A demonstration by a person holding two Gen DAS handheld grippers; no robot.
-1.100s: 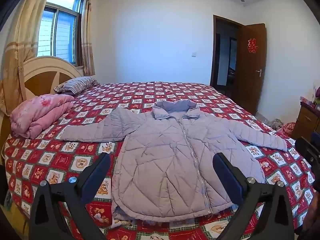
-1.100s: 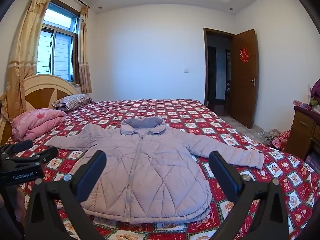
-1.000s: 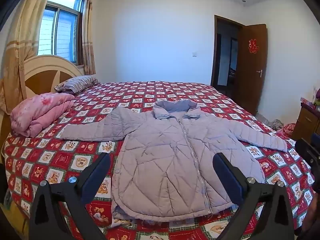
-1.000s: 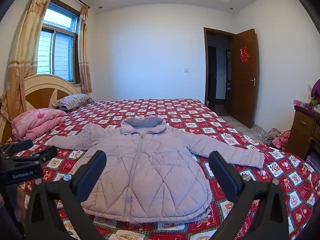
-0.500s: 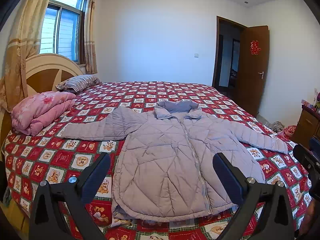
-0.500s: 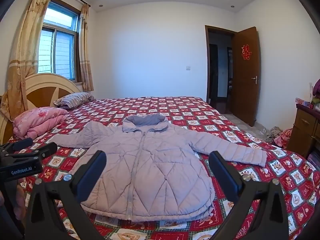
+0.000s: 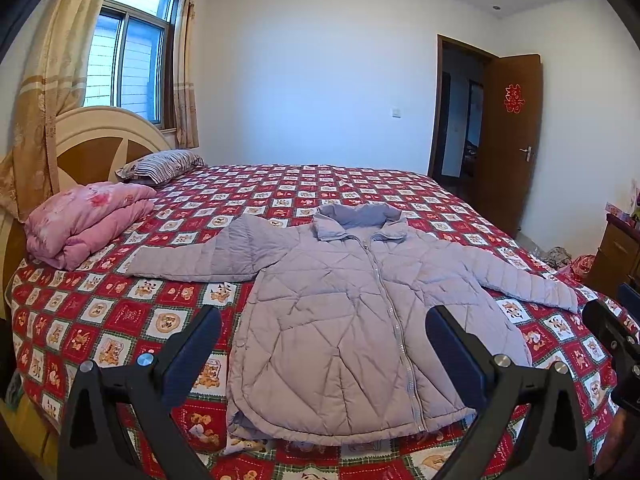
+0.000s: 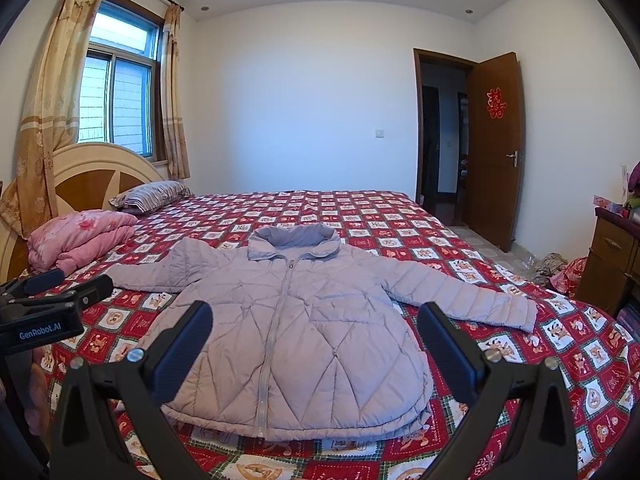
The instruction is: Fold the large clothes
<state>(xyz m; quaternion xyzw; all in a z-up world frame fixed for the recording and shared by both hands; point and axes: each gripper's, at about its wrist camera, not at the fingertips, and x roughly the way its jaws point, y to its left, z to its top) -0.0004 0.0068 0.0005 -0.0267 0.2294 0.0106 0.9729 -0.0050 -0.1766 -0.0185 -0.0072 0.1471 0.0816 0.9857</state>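
Observation:
A lilac quilted jacket [image 7: 352,320] lies flat, zipped and face up on the bed, both sleeves spread out; it also shows in the right wrist view [image 8: 296,332]. My left gripper [image 7: 324,330] is open and empty, held above the jacket's hem. My right gripper [image 8: 314,322] is open and empty, also above the hem. The left gripper shows at the left edge of the right wrist view [image 8: 52,300]. The right gripper shows at the right edge of the left wrist view [image 7: 616,336].
The bed has a red checked cover [image 7: 120,312]. A folded pink quilt [image 7: 84,220] and a striped pillow [image 7: 160,164] lie by the headboard. A wooden cabinet [image 8: 616,256] stands at the right. An open brown door [image 8: 492,160] is behind.
Both grippers have drifted slightly, so the jacket sits a little further right and higher in both views. Both stay open and empty. The jacket has not moved.

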